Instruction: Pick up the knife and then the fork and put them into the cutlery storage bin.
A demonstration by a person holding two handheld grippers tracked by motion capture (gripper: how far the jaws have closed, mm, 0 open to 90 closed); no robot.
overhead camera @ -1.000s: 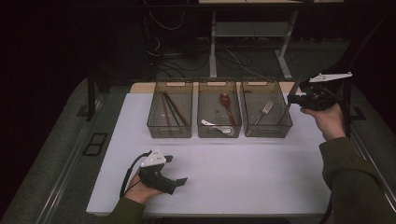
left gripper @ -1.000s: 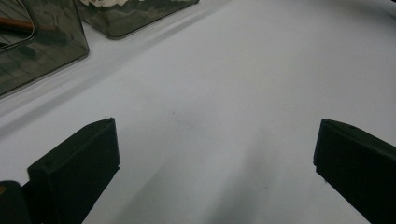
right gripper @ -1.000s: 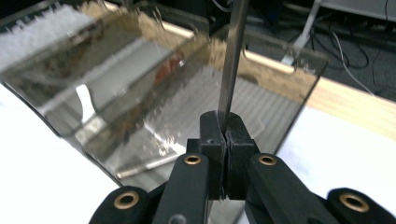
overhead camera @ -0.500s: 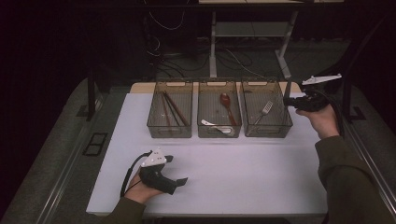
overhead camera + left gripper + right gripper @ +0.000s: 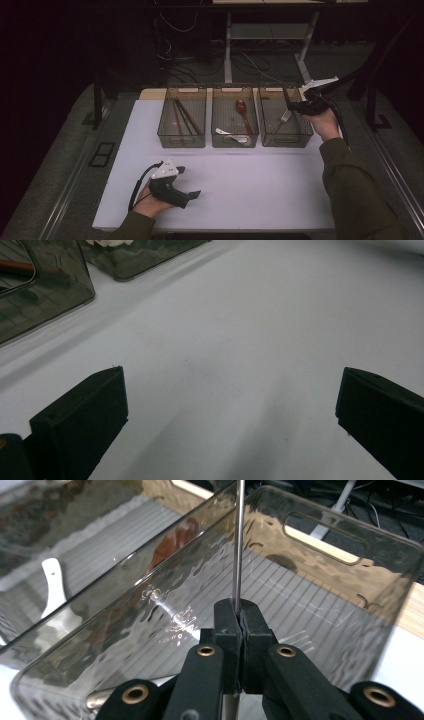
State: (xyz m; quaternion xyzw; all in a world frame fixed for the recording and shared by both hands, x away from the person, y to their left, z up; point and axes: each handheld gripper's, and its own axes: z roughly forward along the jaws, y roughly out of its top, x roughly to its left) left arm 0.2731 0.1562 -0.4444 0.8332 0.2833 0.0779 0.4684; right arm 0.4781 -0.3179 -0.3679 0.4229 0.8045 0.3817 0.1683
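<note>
My right gripper [image 5: 294, 106] hovers over the right-hand clear bin [image 5: 303, 134], shut on a thin metal utensil [image 5: 239, 540] that sticks up edge-on from its jaws [image 5: 241, 611]; its far end is out of frame. A silver fork [image 5: 283, 120] lies inside that bin. The middle bin [image 5: 235, 144] holds a red spoon [image 5: 242, 107] and a white spoon [image 5: 227, 134]. Dark chopsticks [image 5: 184, 116] lie in the left bin [image 5: 181, 142]. My left gripper [image 5: 189, 181] rests on the white table at the front left, jaws wide open [image 5: 230, 405] with nothing between them.
The three bins stand in a row at the back of the white table [image 5: 250, 190]. The corner of a bin [image 5: 45, 285] shows at the upper left of the left gripper view. Dark floor, cables and a desk frame [image 5: 227, 55] lie beyond the table.
My right hand has moved left and down with the utensil, from beside the right bin to over its right edge. The left hand has stayed put.
</note>
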